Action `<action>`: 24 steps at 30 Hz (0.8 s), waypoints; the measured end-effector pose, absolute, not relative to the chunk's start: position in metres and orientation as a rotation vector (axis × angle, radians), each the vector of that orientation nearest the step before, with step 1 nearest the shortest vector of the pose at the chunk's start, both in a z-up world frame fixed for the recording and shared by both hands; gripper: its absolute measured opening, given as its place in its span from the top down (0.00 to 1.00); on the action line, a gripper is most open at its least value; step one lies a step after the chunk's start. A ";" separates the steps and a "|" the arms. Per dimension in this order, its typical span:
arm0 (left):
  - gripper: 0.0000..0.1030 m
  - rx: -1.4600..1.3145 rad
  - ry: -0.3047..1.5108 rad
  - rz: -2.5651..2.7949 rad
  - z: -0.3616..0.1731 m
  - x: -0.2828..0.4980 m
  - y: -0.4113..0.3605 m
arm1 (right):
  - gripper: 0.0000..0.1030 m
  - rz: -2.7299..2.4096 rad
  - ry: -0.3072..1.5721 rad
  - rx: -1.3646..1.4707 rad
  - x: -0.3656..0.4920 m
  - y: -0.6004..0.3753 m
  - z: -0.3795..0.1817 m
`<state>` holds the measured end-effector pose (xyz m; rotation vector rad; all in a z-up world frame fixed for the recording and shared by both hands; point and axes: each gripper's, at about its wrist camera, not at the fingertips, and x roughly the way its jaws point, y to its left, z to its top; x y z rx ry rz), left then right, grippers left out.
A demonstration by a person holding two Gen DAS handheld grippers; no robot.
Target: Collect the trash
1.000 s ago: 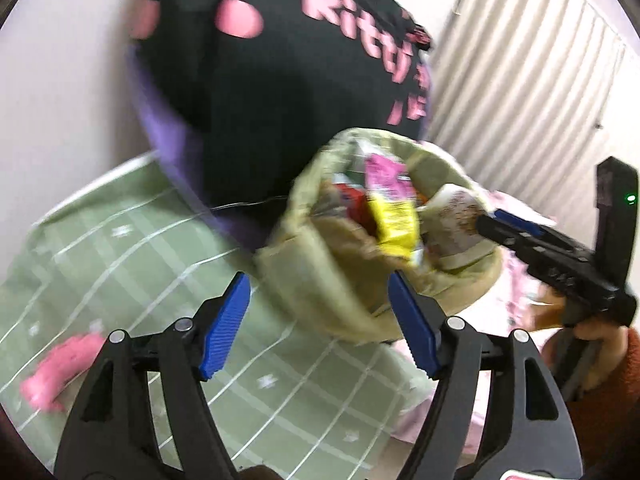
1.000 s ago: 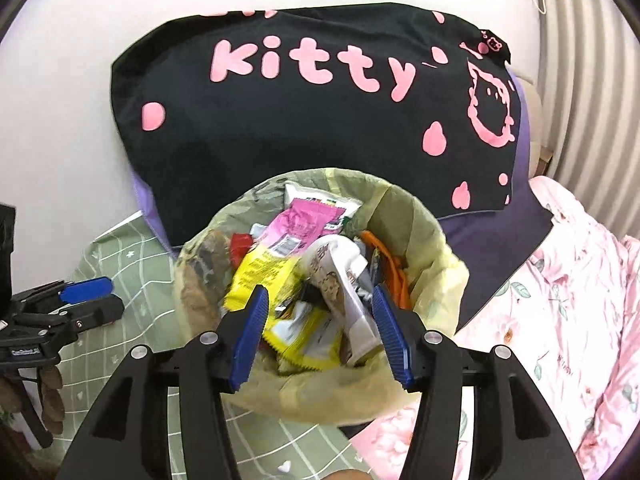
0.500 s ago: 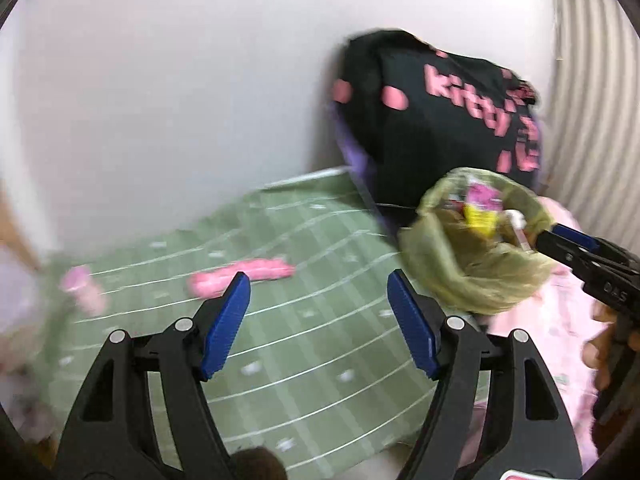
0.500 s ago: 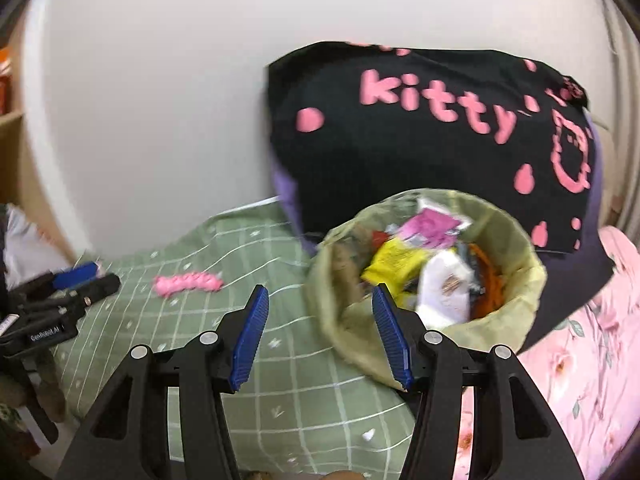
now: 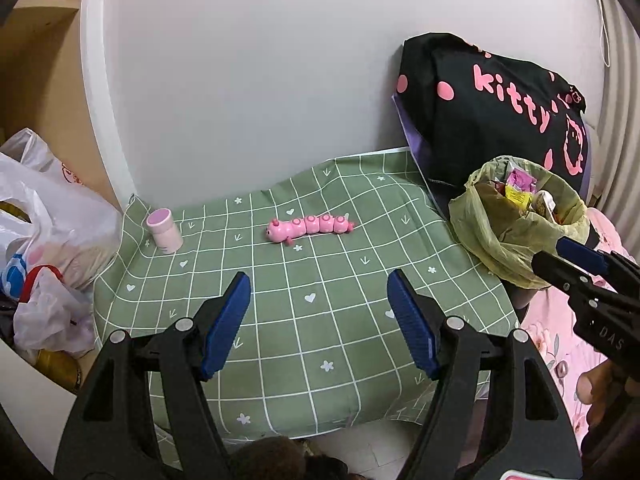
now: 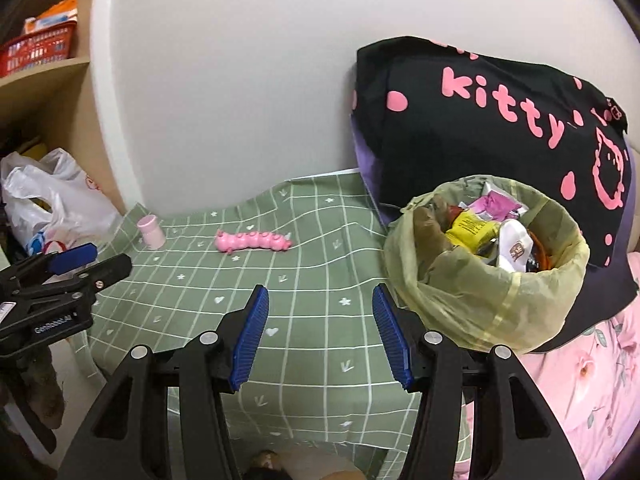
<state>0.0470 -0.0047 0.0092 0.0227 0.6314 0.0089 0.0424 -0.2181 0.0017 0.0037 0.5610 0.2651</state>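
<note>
While both tools hang over the near edge of the green checked cloth (image 5: 304,320), neither grips anything: the left tool (image 5: 318,322) has its blue pads spread wide with only cloth showing between them, and the right tool (image 6: 318,330) is spread the same way, empty. On the far side of the cloth from the tools lies a pink caterpillar toy (image 5: 310,229), lengthwise across the squares, apart from everything else. Left of the toy, near the cloth's far left corner, stands a small pink-capped bottle (image 5: 164,230), upright. Right of the toy, at the cloth's right edge, sits the trash bin (image 6: 486,264) lined with a yellow-green bag, filled with wrappers and packets. Behind the bin, a black cushion (image 6: 492,120) with pink "kitty" lettering leans against the white wall. Left of the cloth, white plastic bags (image 5: 44,216) are piled beside a wooden shelf (image 6: 44,80).
</note>
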 end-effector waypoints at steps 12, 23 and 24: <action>0.35 0.018 0.618 -0.025 0.014 0.041 -0.010 | 0.51 0.238 0.537 0.007 0.028 -0.222 0.008; 0.35 0.019 0.607 -0.045 0.017 0.037 -0.014 | 0.51 0.232 0.520 0.008 0.024 -0.223 0.011; 0.35 0.020 0.607 -0.046 0.017 0.037 -0.015 | 0.51 0.232 0.520 0.009 0.024 -0.224 0.012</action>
